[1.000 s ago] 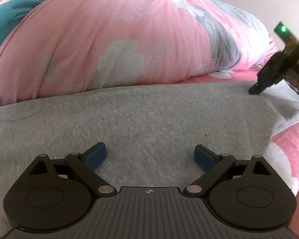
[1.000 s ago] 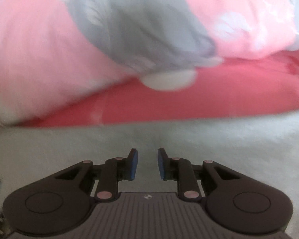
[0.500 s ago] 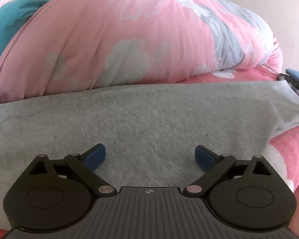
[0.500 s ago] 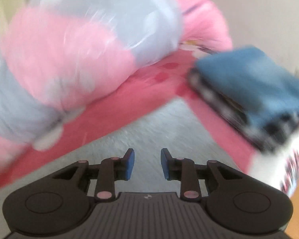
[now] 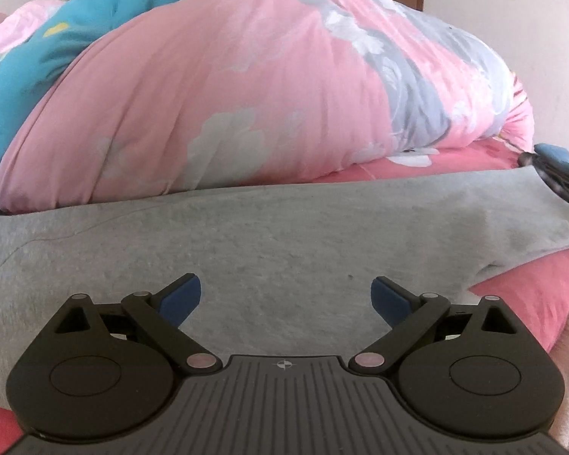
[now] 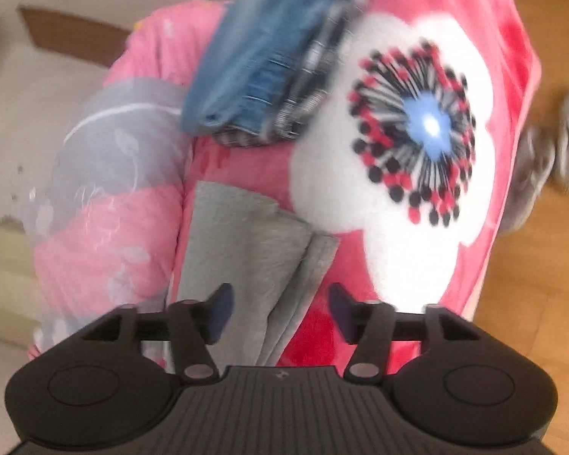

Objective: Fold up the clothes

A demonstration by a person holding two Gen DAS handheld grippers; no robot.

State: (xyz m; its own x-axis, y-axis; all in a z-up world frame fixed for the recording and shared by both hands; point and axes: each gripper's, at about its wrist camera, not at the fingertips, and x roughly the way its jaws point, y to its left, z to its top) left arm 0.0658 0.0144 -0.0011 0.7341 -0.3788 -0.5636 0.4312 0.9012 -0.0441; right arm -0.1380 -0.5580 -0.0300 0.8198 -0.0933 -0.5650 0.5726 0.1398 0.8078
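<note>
A grey garment [image 5: 284, 235] lies spread flat across the pink bed. My left gripper [image 5: 285, 295] hovers over its near part, jaws wide open, nothing between the blue pads. In the right wrist view the garment's folded grey end [image 6: 246, 242] lies on the red blanket. My right gripper [image 6: 280, 311] is above that end with its jaws opening; the pads stand apart from the cloth and press on nothing.
A big pink and grey floral duvet [image 5: 246, 94] is heaped behind the garment, with teal bedding [image 5: 76, 30] at the left. A folded stack of blue and checked clothes [image 6: 269, 60] sits on the flower-print blanket [image 6: 409, 144]. Wooden floor with slippers [image 6: 542, 163] lies at the right.
My right gripper swung far to the right, rolled, and spread its jaws; it has left the left wrist view. The left gripper rose slightly and stays open.
</note>
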